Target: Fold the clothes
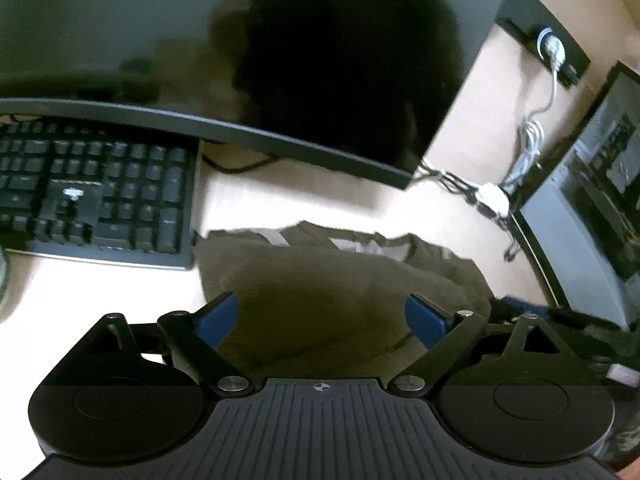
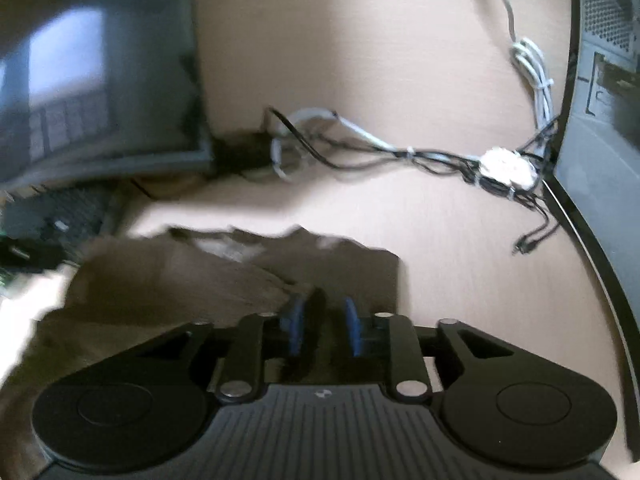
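An olive-brown garment lies on the pale wooden desk, with light trim along its far edge. My left gripper hovers just above its middle, open wide, blue pads clear of the cloth. In the right wrist view the same garment spreads left and ahead, blurred by motion. My right gripper sits at the cloth's right part, its blue pads drawn close, with a dark raised fold of the garment pinched between them.
A black keyboard lies left of the garment under a dark monitor. Behind the garment runs a tangle of cables with a white hub. A computer case stands along the right edge. Bare desk lies right of the cloth.
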The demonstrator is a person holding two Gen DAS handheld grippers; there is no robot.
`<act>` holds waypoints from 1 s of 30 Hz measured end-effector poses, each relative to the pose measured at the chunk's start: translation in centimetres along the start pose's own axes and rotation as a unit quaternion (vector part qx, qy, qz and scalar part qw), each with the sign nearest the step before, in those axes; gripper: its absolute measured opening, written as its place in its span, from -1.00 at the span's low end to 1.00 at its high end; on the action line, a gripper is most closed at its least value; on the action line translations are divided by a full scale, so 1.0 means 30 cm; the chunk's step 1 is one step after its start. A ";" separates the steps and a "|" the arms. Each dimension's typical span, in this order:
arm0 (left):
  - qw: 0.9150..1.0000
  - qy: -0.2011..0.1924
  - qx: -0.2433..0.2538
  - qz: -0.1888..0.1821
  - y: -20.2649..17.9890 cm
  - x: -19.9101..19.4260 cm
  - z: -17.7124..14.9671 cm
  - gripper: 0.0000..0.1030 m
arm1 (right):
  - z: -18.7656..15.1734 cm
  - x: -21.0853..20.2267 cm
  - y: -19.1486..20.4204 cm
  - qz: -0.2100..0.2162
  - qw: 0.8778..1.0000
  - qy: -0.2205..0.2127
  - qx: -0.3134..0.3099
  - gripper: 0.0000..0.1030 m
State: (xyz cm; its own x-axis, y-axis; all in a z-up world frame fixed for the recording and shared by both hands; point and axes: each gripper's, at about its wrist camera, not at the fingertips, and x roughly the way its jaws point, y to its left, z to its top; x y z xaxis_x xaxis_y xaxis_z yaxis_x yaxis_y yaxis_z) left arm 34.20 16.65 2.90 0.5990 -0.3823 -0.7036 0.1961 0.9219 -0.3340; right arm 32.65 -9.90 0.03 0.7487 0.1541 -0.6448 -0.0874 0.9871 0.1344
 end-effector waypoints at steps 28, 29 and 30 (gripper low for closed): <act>0.997 0.068 0.009 -0.022 -0.016 0.155 -0.058 0.91 | -0.069 0.094 -0.076 0.062 0.992 0.106 -0.029 1.00; 0.998 0.063 0.011 -0.026 -0.014 0.139 -0.054 0.91 | -0.073 0.097 -0.066 0.064 0.991 0.110 -0.033 1.00; 0.998 0.055 0.012 -0.031 -0.009 0.123 -0.048 0.92 | -0.075 0.100 -0.055 0.060 0.991 0.112 -0.038 1.00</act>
State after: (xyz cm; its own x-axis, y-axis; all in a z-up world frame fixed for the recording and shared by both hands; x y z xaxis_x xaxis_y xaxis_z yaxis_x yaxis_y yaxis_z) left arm 35.25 14.89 -0.51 0.4959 -0.4413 -0.7479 0.2494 0.8973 -0.3641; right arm 33.56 -10.97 -3.83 0.5663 0.2673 -0.7796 -0.2217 0.9605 0.1683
